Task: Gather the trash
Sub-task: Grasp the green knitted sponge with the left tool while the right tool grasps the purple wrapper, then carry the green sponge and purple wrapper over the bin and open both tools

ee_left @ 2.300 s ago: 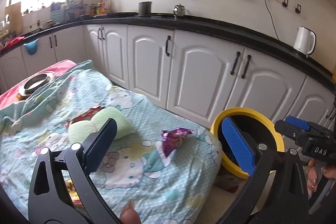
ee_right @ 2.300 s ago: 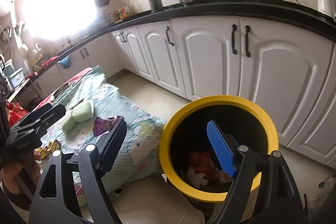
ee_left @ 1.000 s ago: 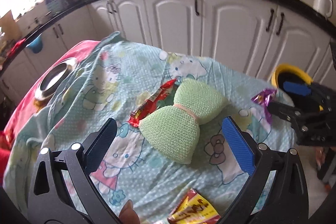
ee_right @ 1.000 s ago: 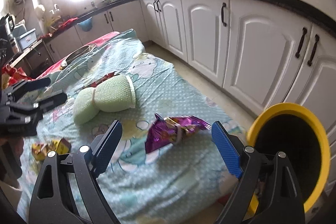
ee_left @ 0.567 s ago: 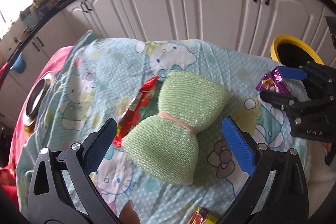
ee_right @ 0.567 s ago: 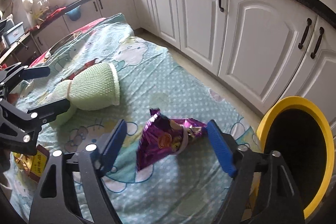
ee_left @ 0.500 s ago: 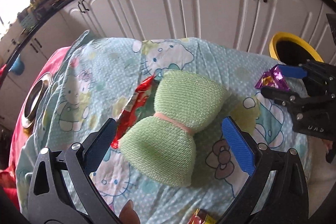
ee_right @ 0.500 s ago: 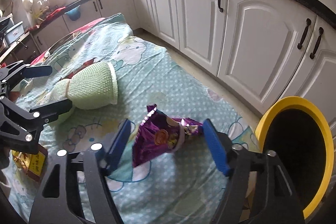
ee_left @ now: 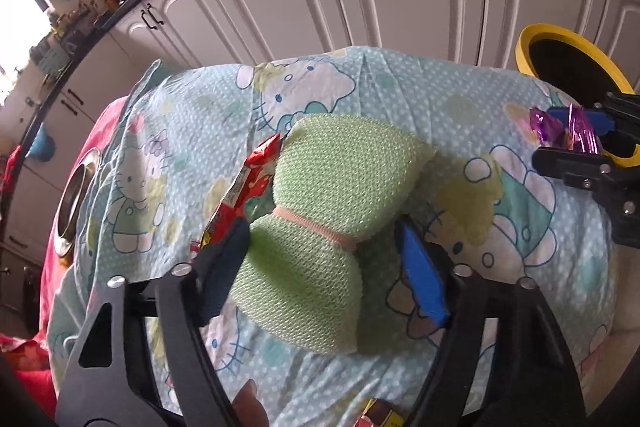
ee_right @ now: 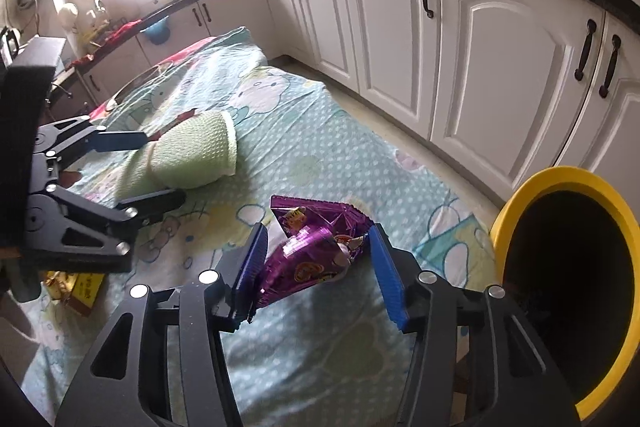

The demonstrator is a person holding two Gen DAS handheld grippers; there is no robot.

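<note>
Closing right gripper (ee_right: 316,263) on wrapper (ee_right: 316,247) at worktop edge | jaws narrow, not clamped; left gripper (ee_left: 324,259) likewise astride sponge (ee_left: 324,219) | squeeze mid-pack, lift clear to bin (ee_right: 560,179)

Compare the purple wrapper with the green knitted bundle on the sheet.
The purple wrapper is shiny, crinkled foil; the green knitted bundle is matte and soft, cinched at the middle. The wrapper is smaller and lies near the yellow bin; the bundle lies farther from it. Both lie between open tongs: right tongs and left tongs.
</note>
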